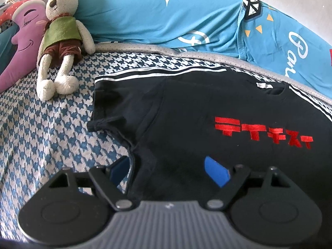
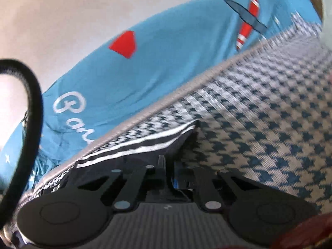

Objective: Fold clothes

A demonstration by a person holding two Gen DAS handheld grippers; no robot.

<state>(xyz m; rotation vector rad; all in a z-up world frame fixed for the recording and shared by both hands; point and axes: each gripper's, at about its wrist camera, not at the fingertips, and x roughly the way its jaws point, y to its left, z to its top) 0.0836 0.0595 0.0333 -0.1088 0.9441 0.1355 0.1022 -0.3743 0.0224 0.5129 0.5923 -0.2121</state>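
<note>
A black T-shirt (image 1: pixel 186 108) with red characters and white-striped shoulders lies spread on the houndstooth bed sheet (image 1: pixel 51 124). My left gripper (image 1: pixel 168 172) is open low over the shirt's side near the armpit. The shirt's edge runs between its blue pads (image 1: pixel 216 173), and the left pad is partly behind the fabric. In the right wrist view, my right gripper (image 2: pixel 170 172) is shut on the striped sleeve (image 2: pixel 134 147) of the T-shirt, which is bunched and lifted at the fingers. That view is tilted and blurred.
A stuffed rabbit (image 1: pixel 60 39) and a purple moon pillow (image 1: pixel 18 41) lie at the far left of the bed. A blue printed duvet (image 1: pixel 166 20) is piled along the wall. A black cable (image 2: pixel 33 95) loops at the left of the right wrist view.
</note>
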